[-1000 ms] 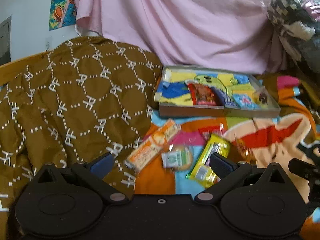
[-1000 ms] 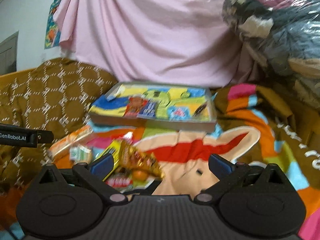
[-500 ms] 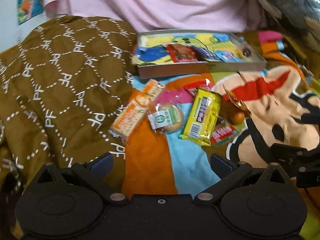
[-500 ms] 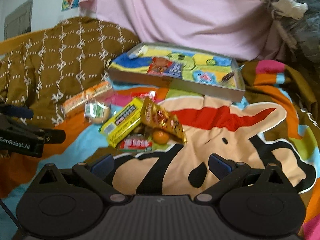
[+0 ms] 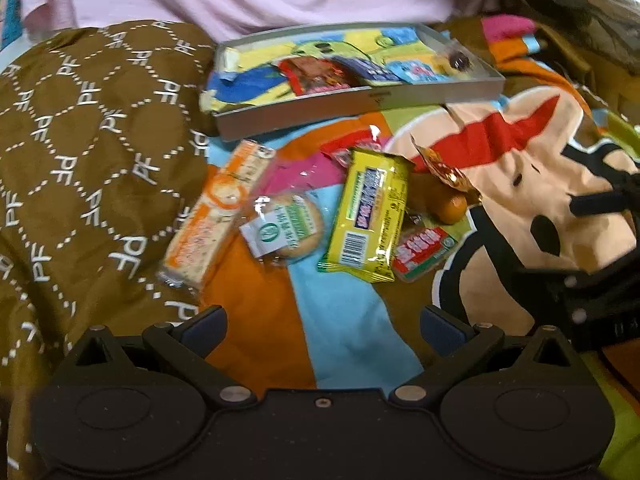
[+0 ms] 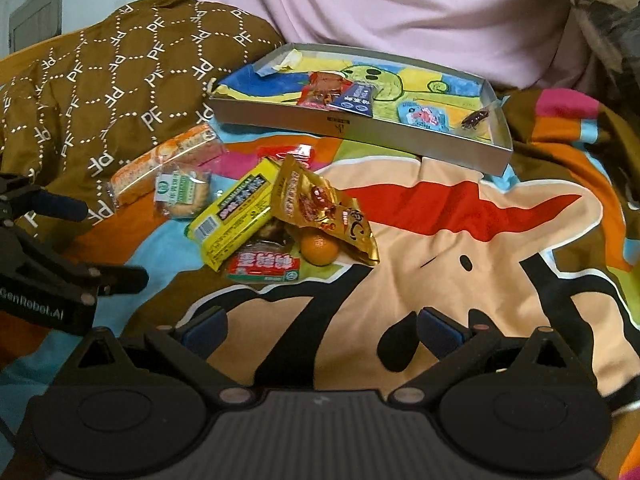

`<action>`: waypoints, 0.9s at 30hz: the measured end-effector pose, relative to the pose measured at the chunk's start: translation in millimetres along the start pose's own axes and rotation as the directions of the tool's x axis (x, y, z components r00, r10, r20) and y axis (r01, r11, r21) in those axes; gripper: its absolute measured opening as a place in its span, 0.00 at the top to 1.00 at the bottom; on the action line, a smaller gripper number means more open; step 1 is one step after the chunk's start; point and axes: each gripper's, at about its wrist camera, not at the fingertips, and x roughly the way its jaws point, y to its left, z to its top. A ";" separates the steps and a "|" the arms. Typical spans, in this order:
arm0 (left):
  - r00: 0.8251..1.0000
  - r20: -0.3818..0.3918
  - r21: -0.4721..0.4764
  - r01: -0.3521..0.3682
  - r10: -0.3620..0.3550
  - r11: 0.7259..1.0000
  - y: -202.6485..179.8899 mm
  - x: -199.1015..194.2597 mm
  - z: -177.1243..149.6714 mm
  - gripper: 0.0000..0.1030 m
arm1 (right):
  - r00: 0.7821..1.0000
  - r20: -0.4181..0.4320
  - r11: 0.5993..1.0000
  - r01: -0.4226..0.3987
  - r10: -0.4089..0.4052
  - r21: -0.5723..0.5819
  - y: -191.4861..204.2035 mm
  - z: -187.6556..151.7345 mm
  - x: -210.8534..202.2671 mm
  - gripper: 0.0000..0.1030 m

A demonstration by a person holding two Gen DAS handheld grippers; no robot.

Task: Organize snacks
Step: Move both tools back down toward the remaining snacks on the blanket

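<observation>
Left wrist view: left gripper (image 5: 323,326) spread, empty, above blanket (image 5: 344,320); right gripper (image 6: 320,326) likewise.

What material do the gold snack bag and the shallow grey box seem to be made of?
Gold snack bag: probably metallised plastic film, glossy; it shows bright glints and sharp crinkles.
Shallow grey box: likely cardboard with a matte grey finish; its thin straight walls show no shine. Metal cannot be excluded.

red packet (image 6: 264,267) half under yellow pack (image 6: 234,216) | small print unreadable
</observation>
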 end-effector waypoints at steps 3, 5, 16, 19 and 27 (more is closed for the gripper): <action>1.000 -0.024 0.023 0.008 -0.007 1.000 -3.7 6.7 2.7 0.01 | 1.000 -0.013 1.000 -0.016 0.016 0.011 -7.4 3.5 8.4 0.00; 0.999 -0.032 0.032 0.014 -0.013 0.999 -5.6 10.3 5.0 0.01 | 0.999 -0.021 0.999 -0.034 0.035 0.021 -11.4 5.6 13.7 0.00; 0.999 0.015 0.062 0.050 -0.051 0.997 -9.0 25.5 23.7 0.01 | 0.981 -0.001 0.972 -0.191 0.193 0.140 -44.9 19.5 40.3 0.00; 0.997 0.044 0.143 0.051 -0.058 0.988 -13.9 26.9 26.9 0.01 | 0.974 0.017 0.961 -0.224 0.225 0.161 -56.1 20.0 42.0 0.01; 0.994 0.073 0.278 0.054 -0.078 0.959 -30.2 36.6 36.3 0.01 | 0.955 0.036 0.915 -0.294 0.296 0.275 -71.8 20.0 51.6 0.10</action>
